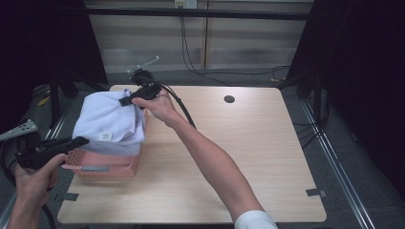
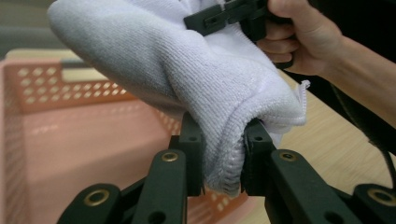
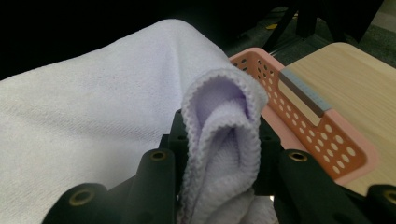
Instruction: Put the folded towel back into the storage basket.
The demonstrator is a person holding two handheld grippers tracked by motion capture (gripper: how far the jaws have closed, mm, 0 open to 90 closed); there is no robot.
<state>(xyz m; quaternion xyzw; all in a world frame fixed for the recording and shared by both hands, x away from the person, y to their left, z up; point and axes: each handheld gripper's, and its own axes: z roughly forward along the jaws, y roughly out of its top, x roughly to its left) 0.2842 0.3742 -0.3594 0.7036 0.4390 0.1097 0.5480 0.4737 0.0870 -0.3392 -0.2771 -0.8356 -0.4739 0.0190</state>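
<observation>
A pale lavender towel (image 1: 110, 121) hangs stretched over a pink perforated basket (image 1: 107, 164) at the table's left side. My left gripper (image 1: 82, 141) is shut on the towel's near corner (image 2: 224, 158), just above the basket's front edge. My right gripper (image 1: 125, 101) is shut on a folded far corner of the towel (image 3: 224, 140), held up over the basket's back edge. In the left gripper view, the right hand (image 2: 299, 37) and its gripper show beyond the cloth. The basket's inside (image 2: 70, 140) shows beneath the towel.
The wooden table (image 1: 239, 152) stretches out to the right of the basket, with a round cable hole (image 1: 229, 99) near its far edge. Tape marks (image 1: 316, 192) sit near the front corners. Dark curtains and cables stand behind.
</observation>
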